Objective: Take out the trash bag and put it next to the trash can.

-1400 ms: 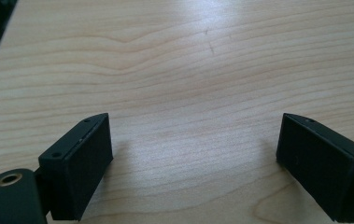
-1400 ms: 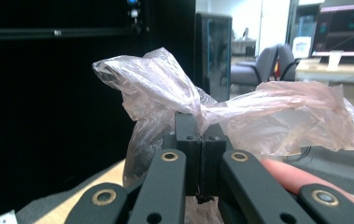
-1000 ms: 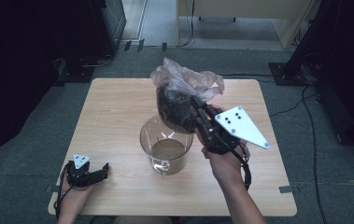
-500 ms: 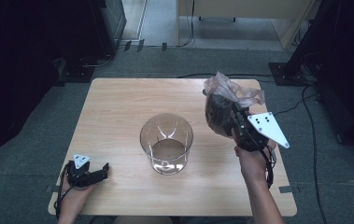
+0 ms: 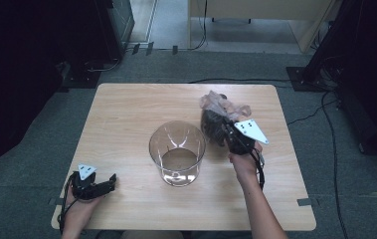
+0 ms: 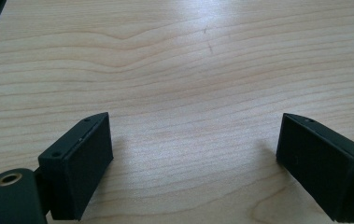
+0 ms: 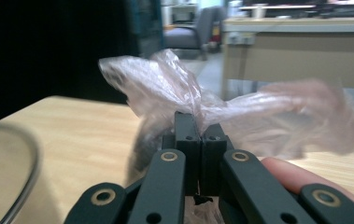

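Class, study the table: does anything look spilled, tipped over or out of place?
Nothing stands out. The clear jar stands upright with no spill around it, and the right gripper pinches the plastic bag beside it.

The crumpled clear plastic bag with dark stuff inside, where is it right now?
In the high view the plastic bag sits right of the clear glass jar, pinched by the right gripper over the wooden table.

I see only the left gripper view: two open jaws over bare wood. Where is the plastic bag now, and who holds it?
Observer: The right gripper holds the plastic bag, jaws shut on its bunched top.
Operator: Is the bag near the glass container?
Observer: It is to the right of the clear container, apart from it, at the table surface.
Operator: And my left gripper?
Observer: The left gripper rests near the table's front left corner.
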Action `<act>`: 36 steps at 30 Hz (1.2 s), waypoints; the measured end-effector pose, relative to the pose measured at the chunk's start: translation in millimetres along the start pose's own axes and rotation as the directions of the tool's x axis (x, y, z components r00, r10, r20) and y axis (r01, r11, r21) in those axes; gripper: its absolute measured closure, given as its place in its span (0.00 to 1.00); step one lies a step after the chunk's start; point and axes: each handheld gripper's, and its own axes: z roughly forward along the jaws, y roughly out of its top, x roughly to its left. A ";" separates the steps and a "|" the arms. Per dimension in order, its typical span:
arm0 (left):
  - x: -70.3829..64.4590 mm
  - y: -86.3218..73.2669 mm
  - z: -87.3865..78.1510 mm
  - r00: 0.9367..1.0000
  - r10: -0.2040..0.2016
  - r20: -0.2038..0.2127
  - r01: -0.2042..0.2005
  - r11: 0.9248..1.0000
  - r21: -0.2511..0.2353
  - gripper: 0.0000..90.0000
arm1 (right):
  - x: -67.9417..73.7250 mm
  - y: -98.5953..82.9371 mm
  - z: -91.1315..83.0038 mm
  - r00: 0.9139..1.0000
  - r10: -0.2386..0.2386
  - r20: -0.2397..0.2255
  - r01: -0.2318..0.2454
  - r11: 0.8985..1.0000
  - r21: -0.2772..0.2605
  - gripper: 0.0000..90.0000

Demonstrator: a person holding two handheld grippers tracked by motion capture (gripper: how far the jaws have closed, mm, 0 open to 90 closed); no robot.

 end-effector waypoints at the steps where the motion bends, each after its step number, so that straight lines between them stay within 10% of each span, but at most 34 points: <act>1: 0.0 0.0 0.0 1.000 0.001 0.001 -0.001 1.000 0.000 0.11 | 1.5 -4.5 1.4 1.000 -0.007 -0.023 0.007 1.000 0.010 0.99; 7: 0.0 0.1 0.1 1.000 0.003 0.003 -0.003 1.000 0.000 0.11 | -10.1 -32.7 -1.7 0.981 0.072 -0.178 -0.053 0.993 0.105 0.67; 14: 0.0 0.2 0.3 1.000 0.004 0.003 -0.004 1.000 0.000 0.11 | -20.0 -43.6 -19.4 0.981 0.039 -0.191 -0.011 0.989 0.148 0.18; 22: 0.0 0.3 0.2 1.000 0.005 0.003 -0.005 1.000 0.002 0.11 | -23.9 -52.9 -31.1 0.980 0.003 -0.198 0.038 0.978 0.204 0.00; 36: 0.0 0.2 0.2 1.000 0.006 0.004 -0.006 1.000 0.001 0.11 | -45.4 -71.6 -51.0 0.993 -0.001 -0.117 0.031 0.968 0.248 0.00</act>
